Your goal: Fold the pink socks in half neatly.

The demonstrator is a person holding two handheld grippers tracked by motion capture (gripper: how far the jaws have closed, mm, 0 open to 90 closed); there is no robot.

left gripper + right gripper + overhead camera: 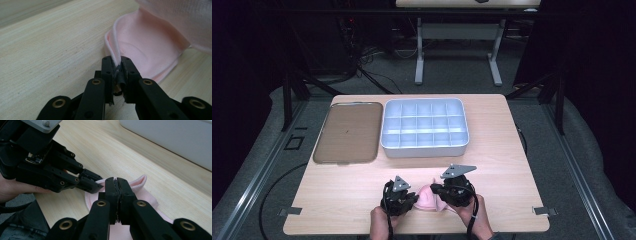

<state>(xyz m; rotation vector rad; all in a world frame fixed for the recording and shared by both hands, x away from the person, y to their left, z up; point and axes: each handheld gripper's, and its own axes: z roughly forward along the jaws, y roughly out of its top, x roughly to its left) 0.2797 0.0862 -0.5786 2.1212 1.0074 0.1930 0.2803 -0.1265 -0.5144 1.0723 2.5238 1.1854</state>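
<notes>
A soft pink cloth piece with a white-trimmed edge (428,199) lies at the table's near edge, between my two grippers. In the left gripper view my left gripper (116,60) is pinched on the cloth's trimmed rim (112,47), and the cloth (147,47) curves up like a cup beyond it. My right gripper (116,180) is shut on the cloth (141,182) from the opposite side, its jaws pressed flat together. The left gripper (96,183) meets it almost tip to tip. From above, the left gripper (413,197) and right gripper (435,189) flank the cloth.
A pale grey tray (424,150) with several small compartments stands mid-table beyond the grippers; its wall (175,140) is close behind the right gripper. A flat brown tray (348,131) lies to its left. Bare wooden tabletop (512,170) stretches right.
</notes>
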